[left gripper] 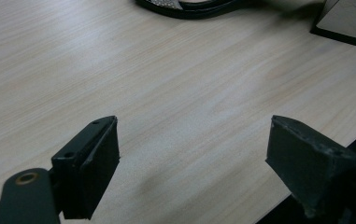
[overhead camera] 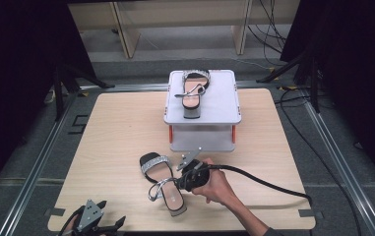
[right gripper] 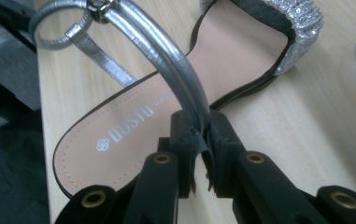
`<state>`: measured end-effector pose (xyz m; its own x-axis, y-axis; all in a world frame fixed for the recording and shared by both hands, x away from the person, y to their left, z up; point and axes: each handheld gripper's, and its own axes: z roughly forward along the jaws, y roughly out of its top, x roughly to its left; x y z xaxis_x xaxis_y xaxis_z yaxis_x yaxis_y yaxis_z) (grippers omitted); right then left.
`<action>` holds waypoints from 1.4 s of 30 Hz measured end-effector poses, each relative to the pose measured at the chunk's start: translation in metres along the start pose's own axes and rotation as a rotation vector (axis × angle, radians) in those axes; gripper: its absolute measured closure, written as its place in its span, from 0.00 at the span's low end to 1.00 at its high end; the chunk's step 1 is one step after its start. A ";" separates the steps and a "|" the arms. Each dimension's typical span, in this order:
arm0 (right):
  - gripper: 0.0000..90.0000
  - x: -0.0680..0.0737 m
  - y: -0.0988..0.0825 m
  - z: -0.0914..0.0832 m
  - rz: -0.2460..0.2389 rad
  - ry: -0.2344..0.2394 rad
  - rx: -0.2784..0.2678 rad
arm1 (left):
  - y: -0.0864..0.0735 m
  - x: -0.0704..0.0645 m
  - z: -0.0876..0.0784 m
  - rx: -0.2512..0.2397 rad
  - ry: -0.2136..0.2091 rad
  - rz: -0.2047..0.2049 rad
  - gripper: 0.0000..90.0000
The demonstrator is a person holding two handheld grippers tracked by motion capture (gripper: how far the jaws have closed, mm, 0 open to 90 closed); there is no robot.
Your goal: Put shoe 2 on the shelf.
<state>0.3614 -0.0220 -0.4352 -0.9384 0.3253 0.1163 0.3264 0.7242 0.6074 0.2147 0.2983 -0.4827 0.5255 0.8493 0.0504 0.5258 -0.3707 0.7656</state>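
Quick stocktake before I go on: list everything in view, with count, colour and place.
sandal on table: one, black sole, silver straps, near middle of the table
silver ankle strap: one, pinched between the right gripper's jaws
sandal on box: one, same colours, on top of the box
box: one, white-grey with red at its lower corners, far middle of the table
table: one, light wood
left gripper: black, open, near left corner
right gripper: black, shut on strap
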 end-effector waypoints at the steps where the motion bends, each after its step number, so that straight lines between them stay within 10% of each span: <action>1: 0.92 0.000 0.002 0.000 -0.024 -0.007 0.014 | 0.000 0.000 0.000 0.001 0.001 0.000 0.18; 7: 0.93 -0.001 0.023 -0.014 -0.057 -0.068 0.012 | 0.000 0.000 0.000 -0.005 -0.002 -0.010 0.18; 19: 0.94 0.012 0.118 -0.039 -0.279 -0.158 0.034 | 0.000 0.001 -0.001 0.000 0.001 -0.003 0.18; 29: 0.95 0.023 0.185 -0.061 -0.259 -0.214 0.056 | 0.000 0.001 -0.001 0.001 0.002 -0.003 0.18; 42: 0.96 -0.002 0.249 -0.101 -0.283 -0.315 -0.042 | -0.001 0.001 -0.001 -0.008 0.000 -0.002 0.19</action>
<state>0.4335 0.0965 -0.2051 -0.9077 0.2920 -0.3013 0.0499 0.7881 0.6135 0.2140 0.3001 -0.4825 0.5243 0.8501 0.0484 0.5219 -0.3658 0.7706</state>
